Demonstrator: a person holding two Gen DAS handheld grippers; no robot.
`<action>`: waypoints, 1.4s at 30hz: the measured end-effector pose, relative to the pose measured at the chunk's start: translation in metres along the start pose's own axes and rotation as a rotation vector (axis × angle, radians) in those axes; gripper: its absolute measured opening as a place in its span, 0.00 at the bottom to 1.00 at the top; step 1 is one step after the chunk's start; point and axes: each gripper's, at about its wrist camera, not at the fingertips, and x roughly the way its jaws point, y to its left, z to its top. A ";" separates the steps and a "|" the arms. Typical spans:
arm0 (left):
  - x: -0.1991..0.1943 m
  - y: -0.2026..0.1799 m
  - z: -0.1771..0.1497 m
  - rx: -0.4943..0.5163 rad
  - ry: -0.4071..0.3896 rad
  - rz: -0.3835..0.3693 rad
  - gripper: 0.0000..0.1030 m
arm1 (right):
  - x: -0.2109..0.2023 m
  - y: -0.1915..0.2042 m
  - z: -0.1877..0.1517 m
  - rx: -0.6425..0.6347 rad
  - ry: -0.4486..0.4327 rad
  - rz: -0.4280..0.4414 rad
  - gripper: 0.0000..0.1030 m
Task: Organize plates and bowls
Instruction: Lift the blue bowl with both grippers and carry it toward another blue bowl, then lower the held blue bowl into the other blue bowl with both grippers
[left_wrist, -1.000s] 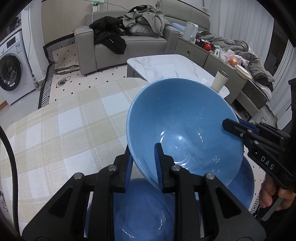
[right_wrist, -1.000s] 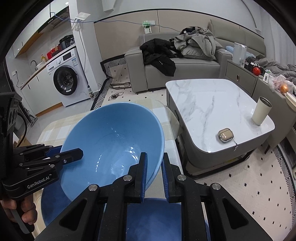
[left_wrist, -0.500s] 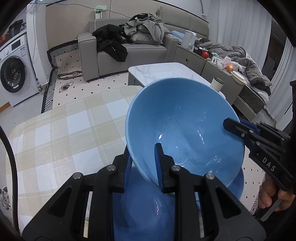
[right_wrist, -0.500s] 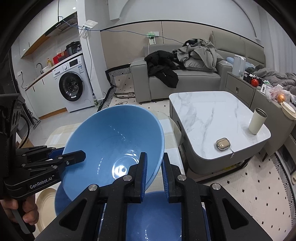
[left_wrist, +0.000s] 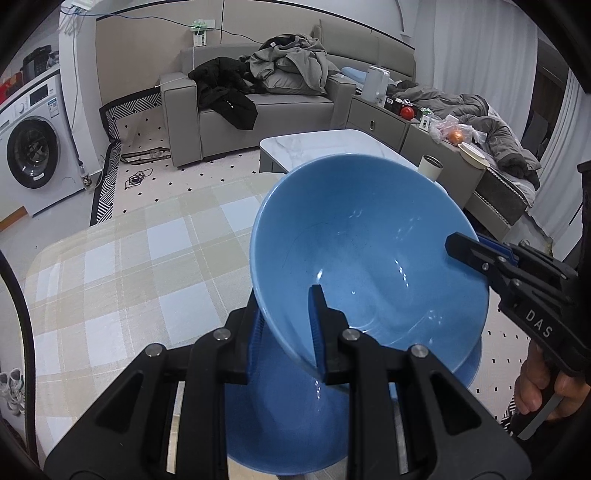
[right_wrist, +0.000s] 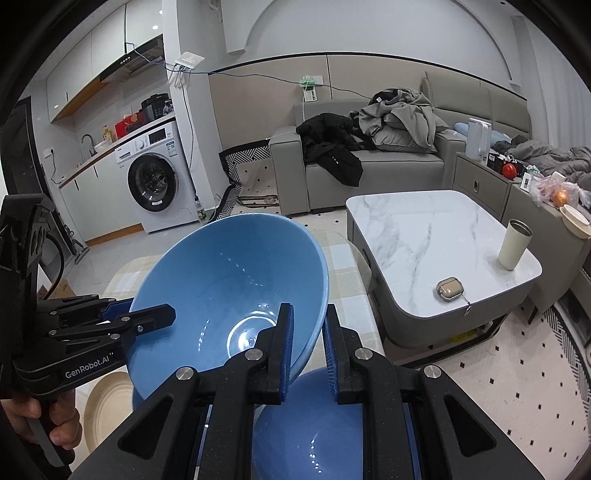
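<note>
Washing machine (left_wrist: 31, 147): far left in both views; only my right camera takes in the counter (right_wrist: 110, 147) above it.
Checked tablecloth (left_wrist: 122, 266): covers the table under my work; my left camera shows a wide stretch of it, my right only strips past the bowl.
Cream plate (right_wrist: 107, 406): low at the left of my right camera, lying on the table beside the lower bowl; my left camera does not show it.
My left gripper (left_wrist: 286, 332): clamped on the near rim of the blue bowl, one pad inside the wall, one outside; in my right camera it reaches in from the left, gripped by my hand (right_wrist: 40, 424).
Blue bowl (left_wrist: 369, 258): pinched at opposite rims by both my grippers, tilted with its hollow towards the cameras, lifted clear above a second blue bowl.
Second blue bowl (right_wrist: 314, 435): rests on the table directly below the lifted one; my right camera shows more of its hollow.
My right gripper (right_wrist: 306, 350): closed on the bowl's rim, the wall squeezed between its blue pads; in my left camera it enters from the right.
Sofa (right_wrist: 369, 166): behind, heaped with clothes.
Marble coffee table (right_wrist: 424, 236): right of the bowl; my right camera shows the cup (right_wrist: 514, 244) and a small case (right_wrist: 450, 288) on it; my left shows only the cup, the case hidden.
</note>
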 end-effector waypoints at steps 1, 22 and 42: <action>-0.003 0.001 -0.003 0.001 -0.001 0.003 0.19 | -0.001 0.001 -0.002 0.001 -0.002 0.004 0.16; -0.043 -0.001 -0.056 0.009 0.007 0.000 0.19 | -0.014 0.014 -0.036 0.029 -0.029 0.030 0.16; -0.037 0.004 -0.081 0.008 0.030 0.007 0.19 | -0.017 0.032 -0.072 0.059 -0.024 0.045 0.16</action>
